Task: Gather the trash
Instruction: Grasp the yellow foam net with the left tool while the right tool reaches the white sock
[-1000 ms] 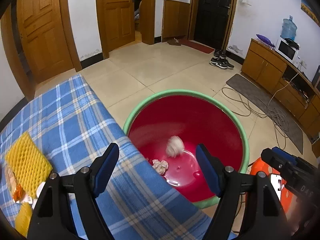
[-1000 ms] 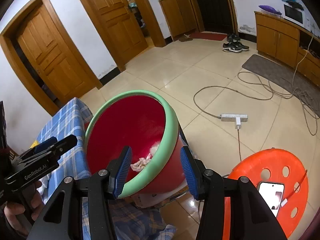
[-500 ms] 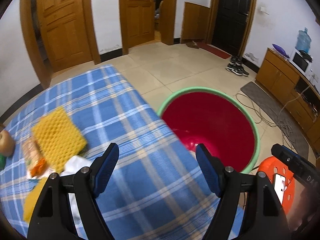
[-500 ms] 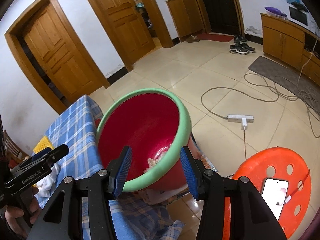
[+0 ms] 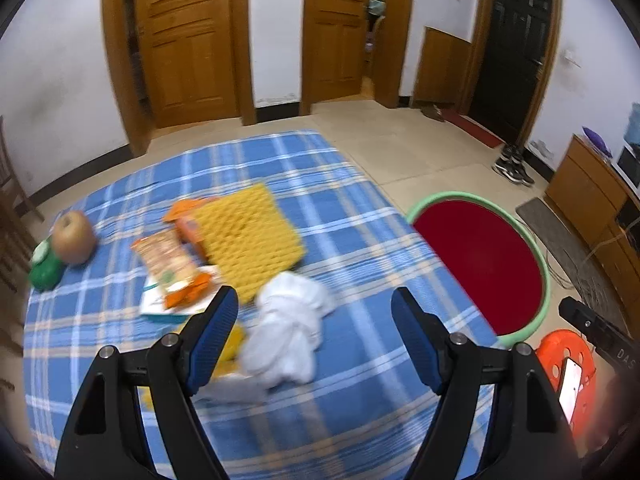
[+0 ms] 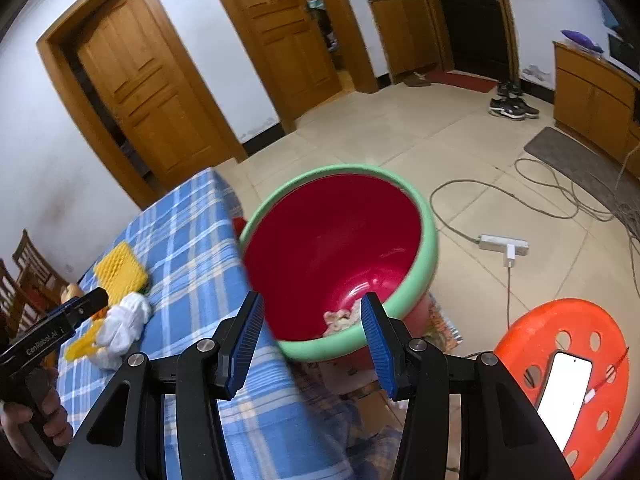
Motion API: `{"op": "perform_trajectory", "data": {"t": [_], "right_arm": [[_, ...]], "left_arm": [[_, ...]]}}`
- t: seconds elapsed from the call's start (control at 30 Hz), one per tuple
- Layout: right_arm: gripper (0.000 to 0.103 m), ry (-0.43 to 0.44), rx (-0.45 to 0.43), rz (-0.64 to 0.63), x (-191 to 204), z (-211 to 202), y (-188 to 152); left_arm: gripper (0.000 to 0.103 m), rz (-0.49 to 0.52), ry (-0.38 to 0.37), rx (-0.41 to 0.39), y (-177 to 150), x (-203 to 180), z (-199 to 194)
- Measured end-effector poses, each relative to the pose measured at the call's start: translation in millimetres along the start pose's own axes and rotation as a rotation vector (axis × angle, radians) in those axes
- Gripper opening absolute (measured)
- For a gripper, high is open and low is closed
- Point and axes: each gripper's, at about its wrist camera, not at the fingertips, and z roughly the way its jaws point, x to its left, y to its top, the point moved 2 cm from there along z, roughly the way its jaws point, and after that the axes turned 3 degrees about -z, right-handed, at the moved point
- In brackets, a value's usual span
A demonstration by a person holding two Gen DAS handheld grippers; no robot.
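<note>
My left gripper [image 5: 316, 320] is open and empty above the blue plaid table [image 5: 360, 240]. A crumpled white tissue wad [image 5: 288, 328] lies just ahead between its fingers. Beyond it lie a yellow foam net [image 5: 248, 240], orange snack wrappers [image 5: 172, 264] and a yellow scrap [image 5: 232, 344]. My right gripper [image 6: 312, 332] is open at the near rim of the red basin with green rim [image 6: 340, 256], which holds crumpled paper [image 6: 340, 318]. The basin [image 5: 480, 256] shows right of the table in the left wrist view. The tissue wad [image 6: 124, 320] shows in the right wrist view too.
An apple [image 5: 74, 236] and a green bottle [image 5: 44, 268] sit at the table's left. An orange stool [image 6: 568, 380] with a phone [image 6: 564, 384] stands right of the basin. A power strip [image 6: 502, 244] and cables lie on the tiled floor. Wooden chairs [image 6: 24, 280] stand left.
My left gripper has swung left from over the basin to over the table, now facing the tissue wad and wrappers. My right gripper has stayed by the basin rim, which has shifted slightly.
</note>
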Motion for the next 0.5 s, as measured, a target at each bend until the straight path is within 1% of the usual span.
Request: {"op": "perform_trajectory", "data": {"t": [0.17,0.3,0.4,0.5], "right_arm": [[0.052,0.025,0.012,-0.031,18.4,0.9,-3.0],[0.052,0.044,0.021,-0.058,33.1,1.7,-4.6],[0.052,0.054,0.029,-0.082,45.8,3.7,-5.5],[0.052,0.059,0.038,-0.097,54.1,7.0,-5.6]], "left_arm": [[0.078,-0.055,0.048,-0.01,-3.9,32.4,-7.7],[0.079,-0.111,0.09,-0.002,-8.9,59.3,-7.6],[0.078,-0.15,0.12,0.017,-15.4,77.0,-2.6],[0.079,-0.182,0.142,0.053,-23.2,92.2,6.0]]}}
